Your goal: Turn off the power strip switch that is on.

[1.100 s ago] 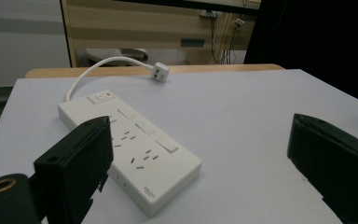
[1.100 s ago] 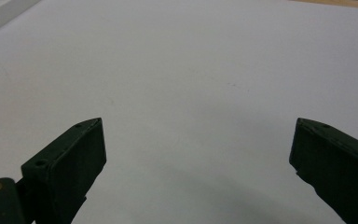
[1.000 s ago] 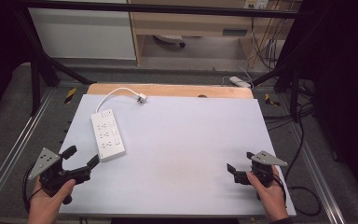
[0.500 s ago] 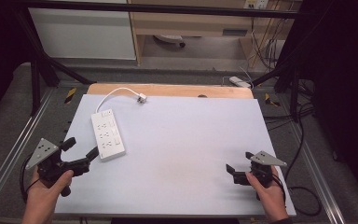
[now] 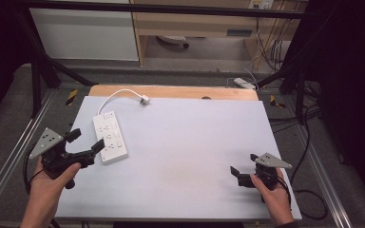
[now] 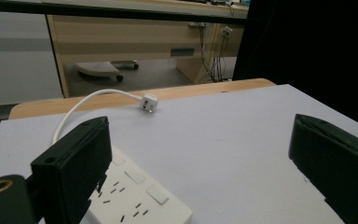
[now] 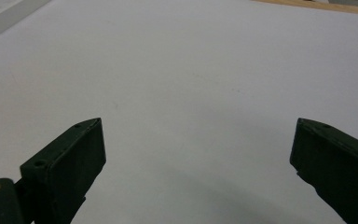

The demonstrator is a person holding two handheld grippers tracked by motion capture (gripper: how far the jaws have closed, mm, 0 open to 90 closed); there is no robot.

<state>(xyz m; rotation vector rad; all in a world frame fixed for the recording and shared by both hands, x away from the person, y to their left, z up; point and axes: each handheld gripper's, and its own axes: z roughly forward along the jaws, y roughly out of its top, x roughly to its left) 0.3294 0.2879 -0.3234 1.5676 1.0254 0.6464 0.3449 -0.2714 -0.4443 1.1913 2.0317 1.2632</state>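
Observation:
A white power strip [image 5: 109,137] lies on the left part of the pale table mat [image 5: 195,133]. Its white cable [image 5: 116,95] curves back to a plug [image 5: 145,99] near the mat's far edge. My left gripper [image 5: 86,139] is open, held just off the strip's near end, with one jaw by the strip's right corner. In the left gripper view the strip [image 6: 135,196] lies low between the jaws of my left gripper [image 6: 200,163], and the plug [image 6: 148,101] is farther off. My right gripper [image 5: 244,164] hovers open over bare mat at the front right, holding nothing.
A strip of wooden tabletop [image 5: 171,91] shows beyond the mat's far edge. Metal frame rails [image 5: 9,156] run along both sides of the table. Cables [image 5: 309,199] hang at the right. The strip's corner [image 7: 4,14] shows at the top left of the right gripper view.
My left gripper has moved forward and a little up, closer to the near end of the power strip. The right gripper has barely shifted.

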